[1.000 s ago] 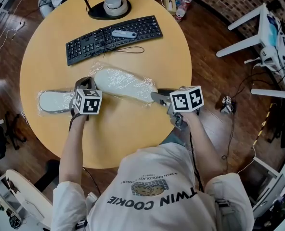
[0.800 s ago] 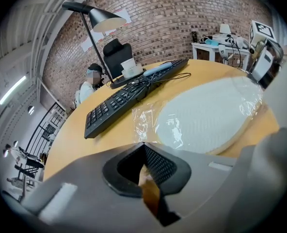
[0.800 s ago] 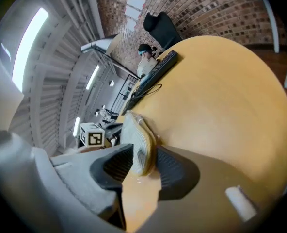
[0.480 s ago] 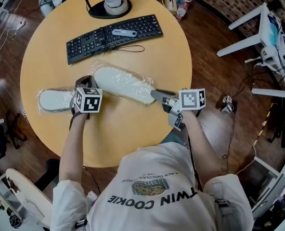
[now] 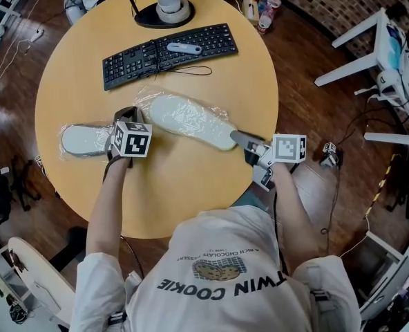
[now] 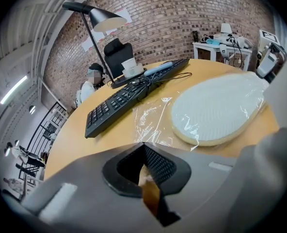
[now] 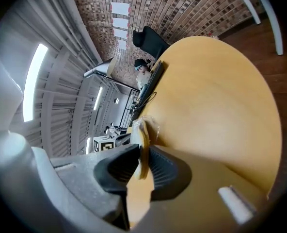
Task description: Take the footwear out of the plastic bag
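A white slipper [image 5: 191,121] in a clear plastic bag [image 5: 148,99] lies sole up at the table's middle. My right gripper [image 5: 240,139] is at its near right end. Its jaws have just been closing, and its pads [image 7: 160,166] now press on the slipper's cream edge [image 7: 142,130]. My left gripper [image 5: 125,114] sits at the bag's left end with its jaws shut. The bag's film [image 6: 151,123] runs up to the left gripper [image 6: 143,147] tips and looks pinched there. A second bagged slipper [image 5: 86,140] lies to the left of that gripper.
A black keyboard [image 5: 168,52] with a grey tool on it lies behind the slippers. A lamp base [image 5: 164,12] holding a cup stands at the far edge. The round wooden table [image 5: 191,185] ends just under my right hand. Bottles [image 5: 260,7] stand on the floor.
My right gripper has rolled, its marker cube now lying flatter, and its jaws have closed on the slipper's end. My left gripper has stayed where it was.
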A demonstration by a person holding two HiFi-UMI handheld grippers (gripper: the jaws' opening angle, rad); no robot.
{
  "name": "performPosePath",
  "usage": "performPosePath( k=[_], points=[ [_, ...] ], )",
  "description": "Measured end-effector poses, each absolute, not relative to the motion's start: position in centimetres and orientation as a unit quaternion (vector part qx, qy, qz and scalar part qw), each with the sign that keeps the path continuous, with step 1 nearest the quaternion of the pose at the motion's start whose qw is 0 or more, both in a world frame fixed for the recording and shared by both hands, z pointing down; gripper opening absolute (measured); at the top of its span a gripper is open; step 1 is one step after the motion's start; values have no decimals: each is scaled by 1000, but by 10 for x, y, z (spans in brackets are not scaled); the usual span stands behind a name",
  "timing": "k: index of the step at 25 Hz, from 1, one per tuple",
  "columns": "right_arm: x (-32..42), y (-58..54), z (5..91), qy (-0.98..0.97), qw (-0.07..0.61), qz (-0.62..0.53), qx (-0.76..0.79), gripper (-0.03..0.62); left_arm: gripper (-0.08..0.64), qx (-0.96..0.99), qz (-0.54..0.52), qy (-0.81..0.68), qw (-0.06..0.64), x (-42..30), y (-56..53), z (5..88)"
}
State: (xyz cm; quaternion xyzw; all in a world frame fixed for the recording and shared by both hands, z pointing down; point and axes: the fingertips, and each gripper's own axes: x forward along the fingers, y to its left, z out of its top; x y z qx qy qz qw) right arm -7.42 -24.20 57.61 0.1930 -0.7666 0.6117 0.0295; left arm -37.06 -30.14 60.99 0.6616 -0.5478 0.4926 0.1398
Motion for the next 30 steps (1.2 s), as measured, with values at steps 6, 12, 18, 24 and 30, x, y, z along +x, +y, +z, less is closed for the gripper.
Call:
performPosePath(
  k=[6,12,18,24,30],
  points=[
    [-56,-236,571,-778,28,594,201,64,1,662,488,-551,144,-371,-302,610],
    [-38,-230,563,-786,21,579,214,64,0,659,489,-554,142,-374,-301,609],
    [-22,-219,556,-788,16,570,231,64,0,656,492,-555,140,-375,-300,608],
    [-5,-207,552,-788,12,566,243,63,2,653,491,-559,142,-374,-296,607],
    [12,-198,552,-777,6,573,260,63,0,650,496,-558,142,-372,-296,608]
  ],
)
